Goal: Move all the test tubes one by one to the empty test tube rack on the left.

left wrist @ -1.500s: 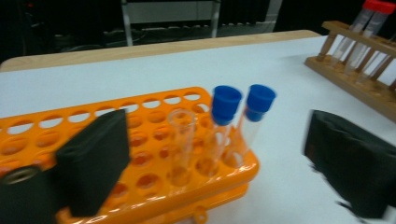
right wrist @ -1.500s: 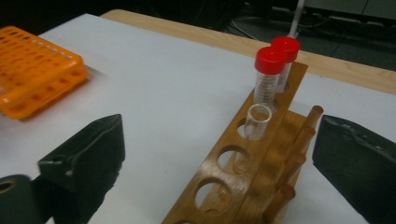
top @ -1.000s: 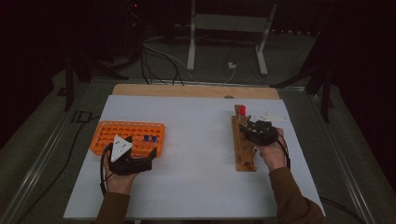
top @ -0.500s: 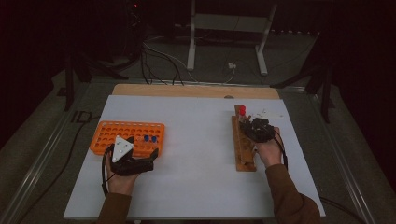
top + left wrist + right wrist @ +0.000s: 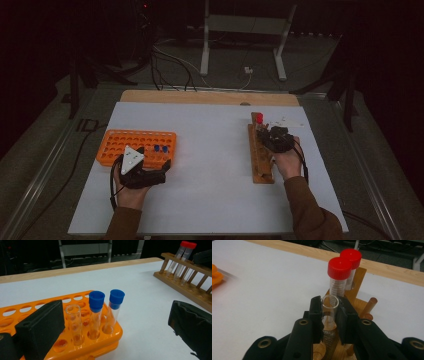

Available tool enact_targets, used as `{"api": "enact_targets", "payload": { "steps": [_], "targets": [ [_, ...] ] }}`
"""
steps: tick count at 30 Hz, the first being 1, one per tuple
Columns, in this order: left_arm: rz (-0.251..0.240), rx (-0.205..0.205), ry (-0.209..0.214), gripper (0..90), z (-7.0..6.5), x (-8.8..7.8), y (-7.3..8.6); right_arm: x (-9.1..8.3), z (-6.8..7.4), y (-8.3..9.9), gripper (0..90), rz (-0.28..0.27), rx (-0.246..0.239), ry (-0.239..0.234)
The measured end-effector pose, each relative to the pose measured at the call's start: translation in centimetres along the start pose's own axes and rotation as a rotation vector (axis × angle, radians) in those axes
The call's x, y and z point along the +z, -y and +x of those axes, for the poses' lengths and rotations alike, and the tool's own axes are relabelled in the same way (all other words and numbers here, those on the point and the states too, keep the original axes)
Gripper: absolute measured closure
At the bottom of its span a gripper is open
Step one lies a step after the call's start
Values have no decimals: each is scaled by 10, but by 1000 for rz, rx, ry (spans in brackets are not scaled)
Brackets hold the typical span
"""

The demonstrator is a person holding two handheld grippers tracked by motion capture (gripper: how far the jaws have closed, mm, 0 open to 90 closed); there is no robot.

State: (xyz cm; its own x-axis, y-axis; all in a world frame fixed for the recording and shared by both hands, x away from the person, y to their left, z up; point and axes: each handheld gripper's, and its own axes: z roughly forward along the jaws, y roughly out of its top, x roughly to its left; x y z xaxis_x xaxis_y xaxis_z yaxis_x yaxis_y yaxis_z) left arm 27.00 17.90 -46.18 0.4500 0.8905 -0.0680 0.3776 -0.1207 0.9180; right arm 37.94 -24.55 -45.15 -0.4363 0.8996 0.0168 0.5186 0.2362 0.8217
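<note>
- Table (image 5: 210,200), white-topped, seen from the high view: an orange rack (image 5: 120,145) lies at its left side and a wooden rack (image 5: 260,172) at its right, well apart from each other
- Left gripper (image 5: 150,172) sits at the near edge of the orange rack, in the same spot as a second ago (the person's hand has not shifted); the right gripper (image 5: 267,136) is over the far half of the wooden rack, also unmoved, just short of the red cap (image 5: 259,118)
- Left gripper view: its two black jaws stand wide apart with nothing between them, so this gripper is released; two blue-capped tubes (image 5: 96,312) and one uncapped tube (image 5: 74,323) stand upright in the orange rack's end holes, the wooden rack (image 5: 185,282) lies farther off
- Right gripper view: the jaws have just been closing and now pinch an open clear tube (image 5: 329,315) near its rim; the tube stands in the wooden rack (image 5: 357,280), just in front of two red-capped tubes (image 5: 339,277)
- Fine graduation marks run down the nearer red-capped tube, too small to read; no brand or label shows anywhere
</note>
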Motion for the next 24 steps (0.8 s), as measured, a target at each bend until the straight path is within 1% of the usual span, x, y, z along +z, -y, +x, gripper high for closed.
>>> {"api": "enact_targets", "payload": {
  "steps": [7, 12, 16, 20, 24],
  "targets": [
    [0, 10, 8, 12, -3, 0, -2, -12, 2, -7, 768, -36, -7, -1],
    [-3, 20, 15, 12, -7, 0, -5, -23, 1, -11, 768, -63, -8, 0],
    [-1, 43, 16, 12, -10, 0, -7, -34, 3, -20, 768, -89, -26, -3],
    [-6, 66, 18, 12, -15, 0, -11, -46, 7, -30, 768, -121, -58, 1],
    [-16, 85, 24, 12, -21, -1, -15, -54, 13, -36, 768, -143, -69, -39]
  ]
}}
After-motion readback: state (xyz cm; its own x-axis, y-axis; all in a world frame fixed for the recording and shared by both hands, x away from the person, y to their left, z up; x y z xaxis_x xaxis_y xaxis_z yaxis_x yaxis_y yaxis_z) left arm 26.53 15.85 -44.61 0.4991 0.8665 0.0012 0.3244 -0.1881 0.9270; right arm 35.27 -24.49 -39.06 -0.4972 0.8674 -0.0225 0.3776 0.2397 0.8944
